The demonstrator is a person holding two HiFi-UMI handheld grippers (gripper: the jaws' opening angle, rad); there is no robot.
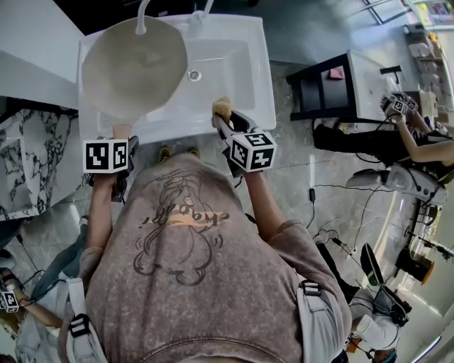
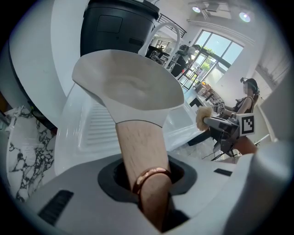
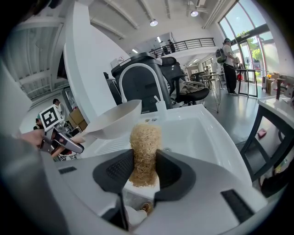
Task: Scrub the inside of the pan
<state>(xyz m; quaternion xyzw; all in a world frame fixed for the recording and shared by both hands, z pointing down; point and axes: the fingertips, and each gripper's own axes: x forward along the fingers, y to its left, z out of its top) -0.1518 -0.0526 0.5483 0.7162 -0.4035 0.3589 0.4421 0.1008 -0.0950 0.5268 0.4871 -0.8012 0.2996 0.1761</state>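
A cream pan [image 1: 135, 67] with a wooden handle [image 1: 121, 132] hangs tilted over the left part of the white sink [image 1: 234, 99]. My left gripper [image 1: 120, 142] is shut on the handle; in the left gripper view the handle [image 2: 138, 151] runs between the jaws up to the pan [image 2: 128, 87]. My right gripper [image 1: 225, 120] is shut on a tan fibrous scrubber [image 1: 222, 108] over the sink's front rim, to the right of the pan and apart from it. The right gripper view has the scrubber [image 3: 144, 151] upright between the jaws, with the pan [image 3: 112, 121] to the left.
A faucet [image 1: 145, 14] rises behind the pan, and the drain [image 1: 194, 74] lies in the basin. A marbled counter [image 1: 21, 156] stands left. A black table [image 1: 319, 88], cables and another seated person [image 1: 418, 142] are on the right.
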